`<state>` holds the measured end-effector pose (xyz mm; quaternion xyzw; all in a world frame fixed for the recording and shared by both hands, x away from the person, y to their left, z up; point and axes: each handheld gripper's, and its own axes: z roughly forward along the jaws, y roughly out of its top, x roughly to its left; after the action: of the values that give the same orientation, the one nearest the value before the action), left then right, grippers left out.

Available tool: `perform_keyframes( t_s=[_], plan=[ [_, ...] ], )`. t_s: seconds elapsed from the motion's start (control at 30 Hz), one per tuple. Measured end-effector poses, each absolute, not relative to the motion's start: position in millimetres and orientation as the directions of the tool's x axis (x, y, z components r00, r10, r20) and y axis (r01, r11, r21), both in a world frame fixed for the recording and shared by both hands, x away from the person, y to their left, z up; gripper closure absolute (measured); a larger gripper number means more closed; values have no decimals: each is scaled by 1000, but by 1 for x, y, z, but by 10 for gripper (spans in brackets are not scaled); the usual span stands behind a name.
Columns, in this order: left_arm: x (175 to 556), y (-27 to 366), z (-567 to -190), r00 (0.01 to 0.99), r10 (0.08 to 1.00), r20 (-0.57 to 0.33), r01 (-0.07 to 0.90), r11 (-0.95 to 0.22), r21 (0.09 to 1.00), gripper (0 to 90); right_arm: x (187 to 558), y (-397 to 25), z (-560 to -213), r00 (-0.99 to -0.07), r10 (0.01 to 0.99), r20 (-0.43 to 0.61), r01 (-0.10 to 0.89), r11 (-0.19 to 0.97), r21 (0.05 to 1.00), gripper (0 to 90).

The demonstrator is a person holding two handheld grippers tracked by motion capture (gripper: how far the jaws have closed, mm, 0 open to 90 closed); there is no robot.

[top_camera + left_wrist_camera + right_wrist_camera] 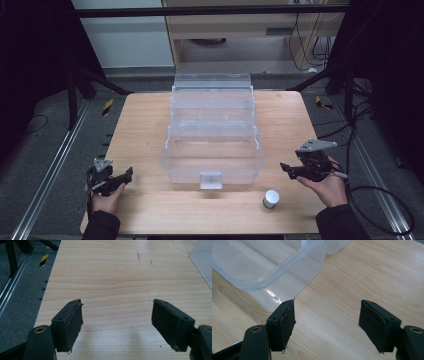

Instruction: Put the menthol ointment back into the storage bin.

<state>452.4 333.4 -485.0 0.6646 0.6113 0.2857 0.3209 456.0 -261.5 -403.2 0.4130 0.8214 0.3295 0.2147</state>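
Desk (150,125): light wood, visible grain, matt finish, a few faint dark scuffs near its far edge. Storage box (212,145) at desk centre: clear plastic, smooth and glossy, rim catching highlights in the right gripper view. Small cylinder (271,198) near the front edge: pale top, dull grey side. Left gripper (117,322) and right gripper (327,322): matt black plastic jaws, pads rough-edged and worn
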Motion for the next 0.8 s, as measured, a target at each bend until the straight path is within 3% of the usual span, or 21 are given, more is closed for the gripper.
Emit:
perform_keyframes(
  t_s=[0.8],
  plan=[
    [454, 331, -487, 109, 994, 13, 640, -80, 764, 246, 449, -227, -370, -804, 582, -119, 433, 712, 553, 278]
  ],
)
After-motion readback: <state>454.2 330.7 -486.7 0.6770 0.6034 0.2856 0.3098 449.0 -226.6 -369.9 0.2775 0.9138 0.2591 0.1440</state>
